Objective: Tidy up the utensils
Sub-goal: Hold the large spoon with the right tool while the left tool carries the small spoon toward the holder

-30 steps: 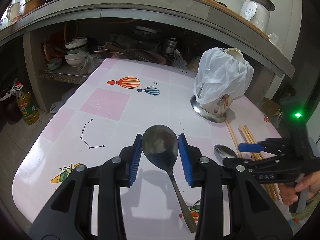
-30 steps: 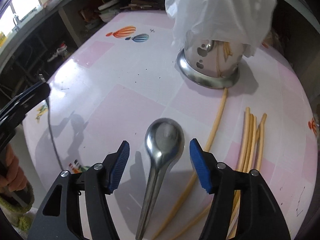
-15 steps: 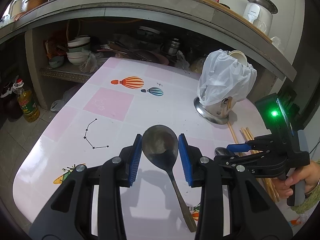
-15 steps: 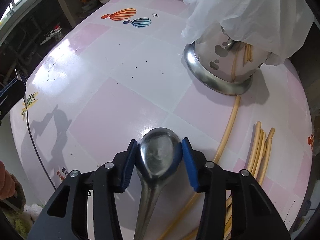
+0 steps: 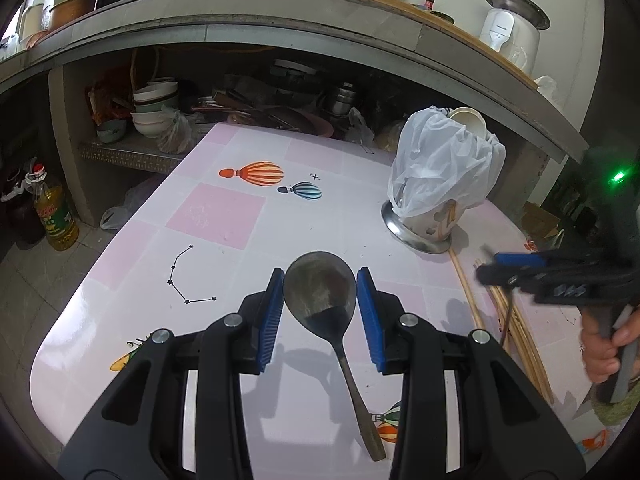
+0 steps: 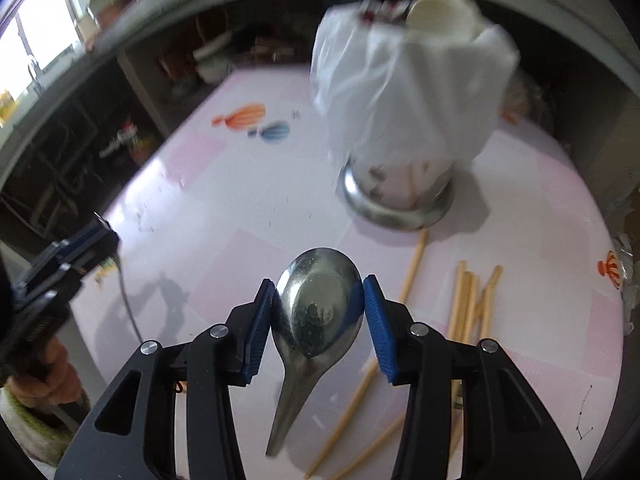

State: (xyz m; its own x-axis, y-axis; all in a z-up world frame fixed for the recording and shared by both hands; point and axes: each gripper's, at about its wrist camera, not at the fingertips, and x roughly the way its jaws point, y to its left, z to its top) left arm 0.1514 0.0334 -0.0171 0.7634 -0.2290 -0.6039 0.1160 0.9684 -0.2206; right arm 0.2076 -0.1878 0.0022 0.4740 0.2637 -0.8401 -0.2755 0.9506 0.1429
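Note:
My left gripper [image 5: 320,294] is shut on the bowl of a dark metal spoon [image 5: 320,286], whose handle hangs down toward the table. My right gripper [image 6: 319,308] is shut on a shiny steel spoon [image 6: 318,308], lifted above the table with its handle pointing down. The steel utensil holder [image 5: 424,230] [image 6: 400,200], draped with a white plastic bag [image 6: 404,88], stands at the table's far right and holds a few chopsticks. Several loose chopsticks [image 6: 468,304] [image 5: 516,320] lie on the table beside it. In the left wrist view the right gripper [image 5: 496,270] is at the right edge, blurred.
The pink and white table [image 5: 216,216] has balloon prints. A concrete shelf [image 5: 152,156] behind holds bowls and pans. An oil bottle [image 5: 54,216] stands on the floor at left. A person's hand [image 5: 604,344] grips the right tool.
My right gripper closed on the steel spoon that lay on the table and has lifted it. My left gripper has kept still with its spoon.

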